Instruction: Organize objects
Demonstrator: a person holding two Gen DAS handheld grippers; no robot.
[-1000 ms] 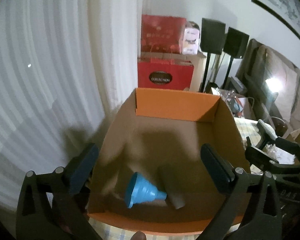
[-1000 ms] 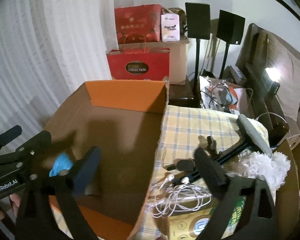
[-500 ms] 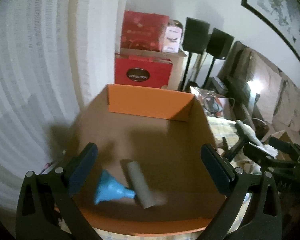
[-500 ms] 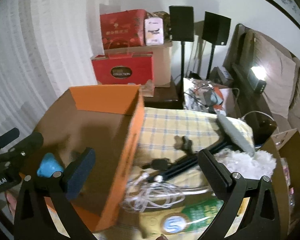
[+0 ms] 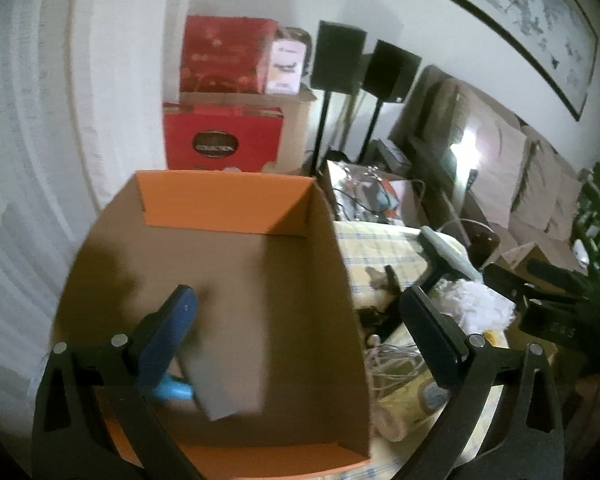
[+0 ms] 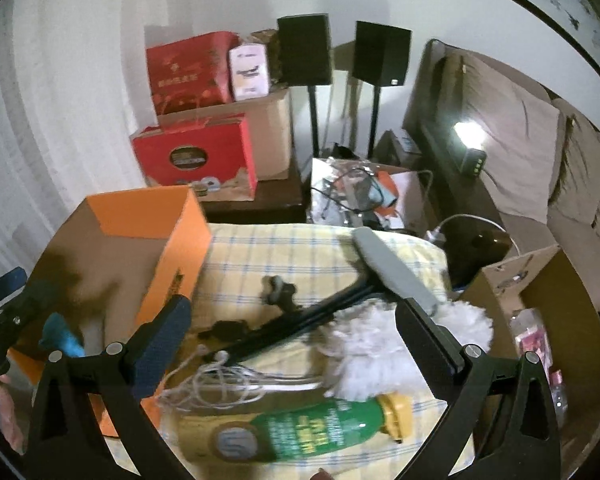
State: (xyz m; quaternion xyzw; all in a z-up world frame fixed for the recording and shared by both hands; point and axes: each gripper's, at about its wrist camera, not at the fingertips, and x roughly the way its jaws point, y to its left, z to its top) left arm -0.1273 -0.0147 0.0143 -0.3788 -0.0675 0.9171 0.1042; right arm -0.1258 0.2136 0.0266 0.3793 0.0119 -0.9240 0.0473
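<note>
**Funnel and grey tube in the box, clutter waiting beside it**

The orange cardboard box (image 5: 228, 204) sits open on the yellow checked cloth (image 6: 284, 252). On its floor, at the near left, a blue funnel (image 5: 172, 390) lies touching a grey tube (image 5: 210, 384). Over them hangs the left gripper (image 5: 300, 334), jaws spread wide and empty.

Just right of the box, on the cloth, a black folded stand (image 6: 300, 320) lies aslant, its far end under a grey bar (image 6: 396, 268). A white fluffy duster head (image 6: 384, 344) rests against it, a tangle of white earphone cable (image 6: 228, 380) lies nearer, and a green and yellow bottle (image 6: 300, 432) lies on its side nearest of all. The right gripper (image 6: 296, 340) hovers above this heap, released, holding nothing.

Behind stand red gift boxes (image 6: 196, 156) and two black speakers (image 6: 304, 48) by the wall
</note>
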